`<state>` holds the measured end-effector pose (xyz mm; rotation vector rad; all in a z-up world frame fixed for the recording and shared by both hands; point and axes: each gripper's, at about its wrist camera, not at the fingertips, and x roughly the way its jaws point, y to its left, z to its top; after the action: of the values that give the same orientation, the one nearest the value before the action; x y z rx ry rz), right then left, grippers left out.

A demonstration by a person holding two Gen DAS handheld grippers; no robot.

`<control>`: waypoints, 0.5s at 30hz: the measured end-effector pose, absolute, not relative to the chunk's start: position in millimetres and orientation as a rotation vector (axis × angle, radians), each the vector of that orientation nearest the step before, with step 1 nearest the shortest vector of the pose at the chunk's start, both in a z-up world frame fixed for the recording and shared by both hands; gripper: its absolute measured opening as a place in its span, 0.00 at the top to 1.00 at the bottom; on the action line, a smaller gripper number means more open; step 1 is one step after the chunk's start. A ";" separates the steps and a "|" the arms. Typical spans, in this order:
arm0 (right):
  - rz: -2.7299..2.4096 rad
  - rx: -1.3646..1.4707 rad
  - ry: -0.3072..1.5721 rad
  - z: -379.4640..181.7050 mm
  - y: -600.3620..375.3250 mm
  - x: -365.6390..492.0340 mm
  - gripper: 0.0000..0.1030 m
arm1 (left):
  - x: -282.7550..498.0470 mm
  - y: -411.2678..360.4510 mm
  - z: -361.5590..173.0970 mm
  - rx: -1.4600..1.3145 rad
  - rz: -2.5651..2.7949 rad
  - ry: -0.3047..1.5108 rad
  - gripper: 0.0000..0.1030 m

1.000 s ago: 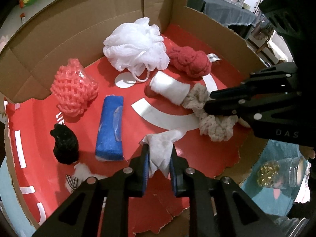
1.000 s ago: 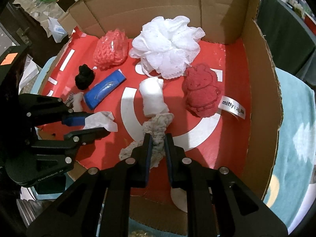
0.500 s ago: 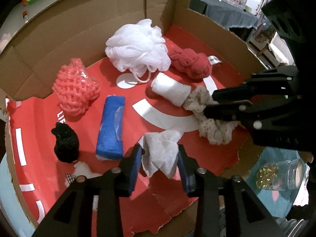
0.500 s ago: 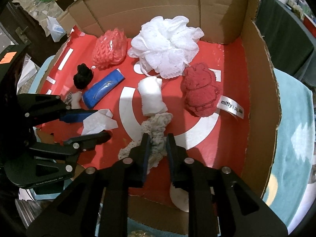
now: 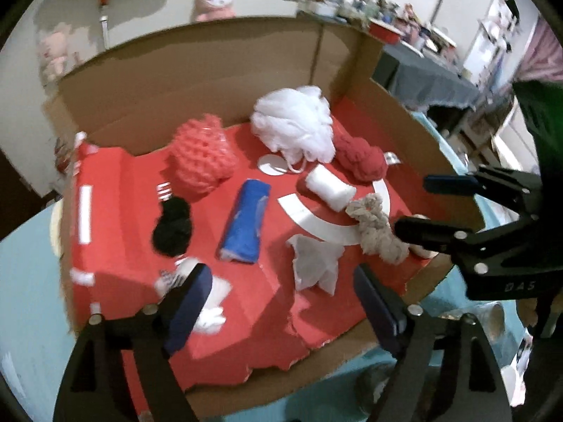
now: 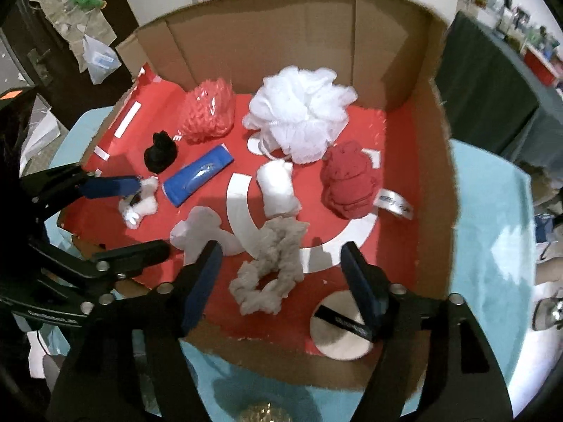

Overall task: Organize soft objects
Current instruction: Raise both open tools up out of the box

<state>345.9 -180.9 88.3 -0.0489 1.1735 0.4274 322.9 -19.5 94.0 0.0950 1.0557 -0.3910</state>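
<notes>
An open cardboard box (image 5: pixel 197 91) with a red floor holds the soft objects. A crumpled white tissue (image 5: pixel 315 263) lies loose near the front, also in the right wrist view (image 6: pixel 200 232). A beige scrunchie (image 6: pixel 271 267) lies loose in front of my right gripper; it also shows in the left wrist view (image 5: pixel 378 228). My left gripper (image 5: pixel 281 302) is wide open and empty above the box's front edge. My right gripper (image 6: pixel 281 281) is wide open and empty. Behind lie a white mesh pouf (image 6: pixel 299 116), a red plush (image 6: pixel 348 183), a white roll (image 6: pixel 278 190), a blue pack (image 6: pixel 198 179), a coral net sponge (image 6: pixel 207 112) and a black pompom (image 6: pixel 160 151).
A small white toy (image 6: pixel 139 204) lies at the box's left front. A round beige pad with a black strap (image 6: pixel 339 327) lies at the front right corner. The box stands on a teal cloth (image 6: pixel 492 246). Cardboard walls rise at the back and right.
Both grippers opened wide and drew back and up. The left let go of the white tissue; the right let go of the beige scrunchie. Both items now lie on the box floor.
</notes>
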 end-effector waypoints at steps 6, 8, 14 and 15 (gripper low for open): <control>0.349 -0.082 1.111 111.0 -180.2 324.9 0.23 | 306.0 -7.8 100.9 0.057 -0.292 1.003 0.04; 0.325 -0.091 1.100 113.4 -180.8 319.4 0.23 | 302.3 -5.1 99.7 0.039 -0.266 1.002 0.02; 0.273 -0.084 1.118 103.4 -181.7 309.3 0.23 | 294.5 -3.7 91.9 0.042 -0.205 1.006 0.01; 0.262 -0.082 1.121 99.8 -182.4 308.8 0.23 | 294.0 -3.6 90.1 0.040 -0.198 1.009 0.01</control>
<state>308.8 -182.4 99.8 -0.0823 1.1214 0.2618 294.0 -3.6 90.1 0.0399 1.0086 -0.1976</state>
